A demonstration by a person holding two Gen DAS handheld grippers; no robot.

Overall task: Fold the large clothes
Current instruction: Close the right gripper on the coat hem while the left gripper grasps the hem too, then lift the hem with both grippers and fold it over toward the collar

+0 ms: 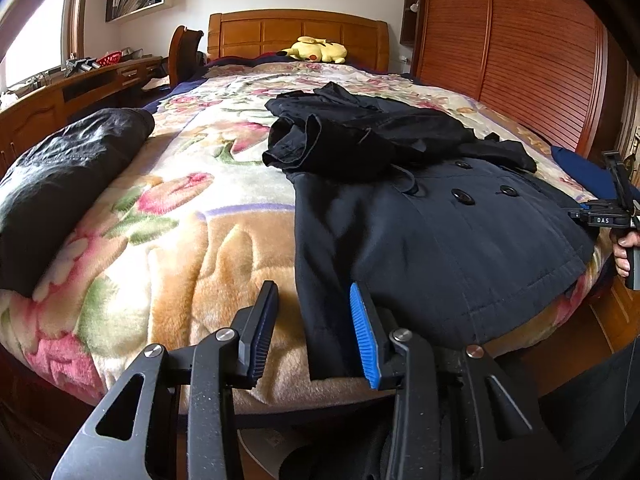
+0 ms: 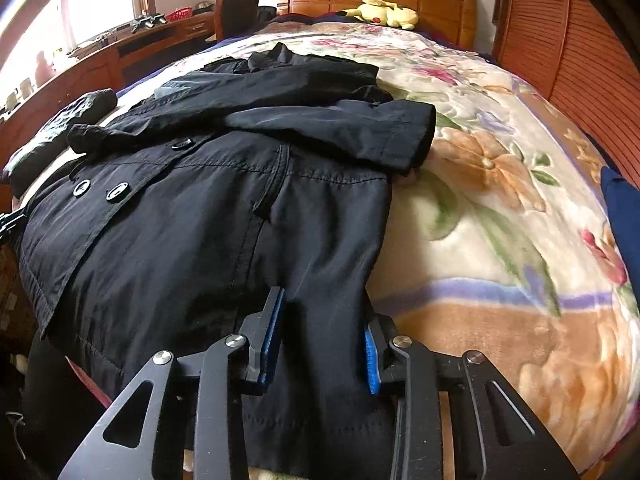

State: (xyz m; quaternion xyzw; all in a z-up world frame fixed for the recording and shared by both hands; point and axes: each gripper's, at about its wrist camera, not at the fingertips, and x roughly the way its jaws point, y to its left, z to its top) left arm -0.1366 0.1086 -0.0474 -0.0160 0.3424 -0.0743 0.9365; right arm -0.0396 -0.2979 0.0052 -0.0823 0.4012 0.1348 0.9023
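While both grippers gape, coat hem lies between right fingers.

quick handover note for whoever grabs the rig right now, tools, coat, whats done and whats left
Left tool: open, straddling the coat's bottom-left hem corner, not clamped.
Right tool: open over the hem near the coat's right edge, holding nothing.
Coat lies face up, buttons showing, on the floral blanket; both sleeves are already folded across the chest.
A folded dark garment sits to the left.
Left: grip the hem and fold the body up.
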